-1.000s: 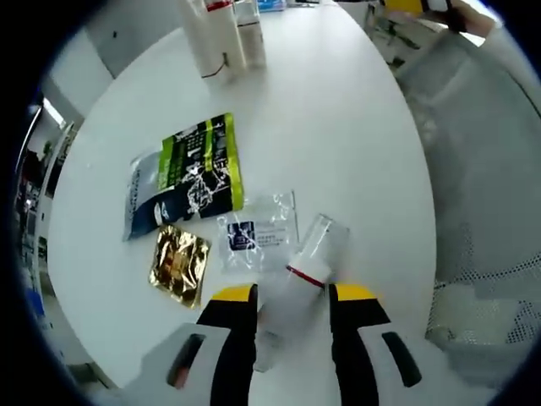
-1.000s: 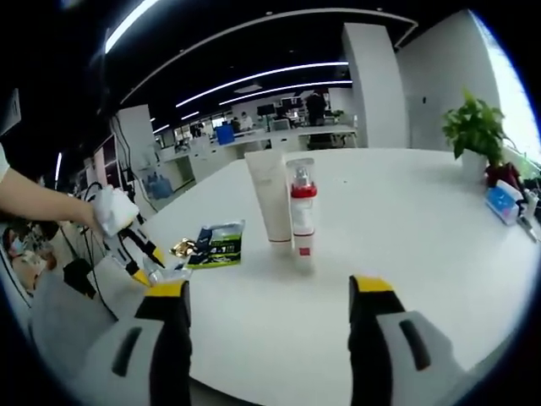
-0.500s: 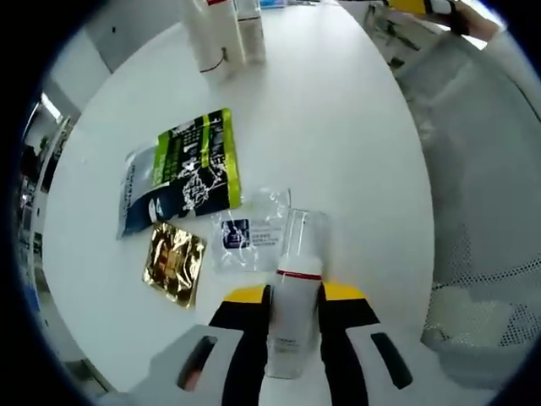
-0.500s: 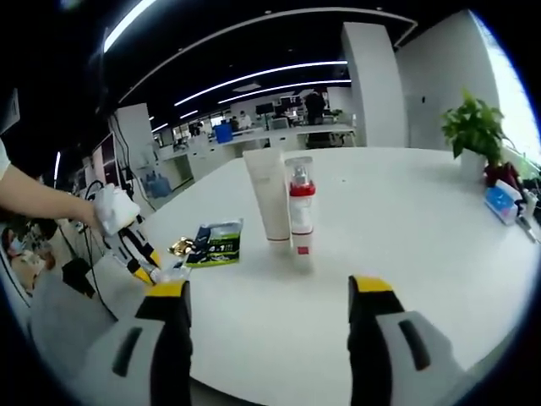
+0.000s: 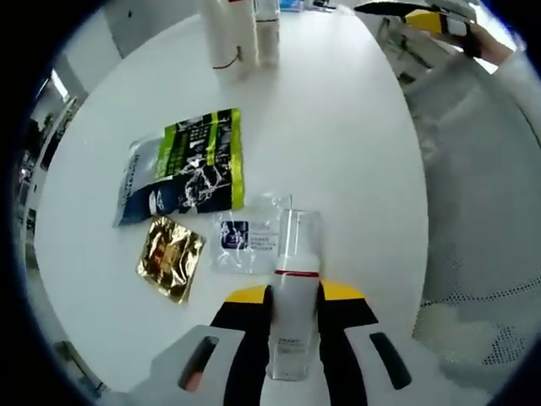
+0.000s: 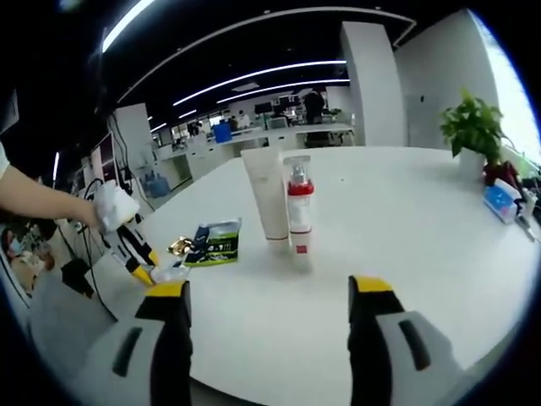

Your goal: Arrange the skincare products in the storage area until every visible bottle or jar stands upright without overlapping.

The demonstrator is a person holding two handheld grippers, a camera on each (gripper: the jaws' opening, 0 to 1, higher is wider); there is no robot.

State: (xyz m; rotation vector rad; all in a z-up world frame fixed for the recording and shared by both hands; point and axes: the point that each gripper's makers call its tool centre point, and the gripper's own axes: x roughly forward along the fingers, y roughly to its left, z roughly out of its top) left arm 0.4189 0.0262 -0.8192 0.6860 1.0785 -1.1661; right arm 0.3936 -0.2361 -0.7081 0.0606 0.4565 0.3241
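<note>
My left gripper [image 5: 293, 298] clamps the clear red-banded pump bottle [image 5: 292, 292] between its jaws; my right gripper [image 6: 268, 298] gapes wide.

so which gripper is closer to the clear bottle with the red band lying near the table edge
Left. The left gripper has its jaws closed on the clear bottle with the red band. The right gripper hangs open well away, facing the two upright white containers.
</note>
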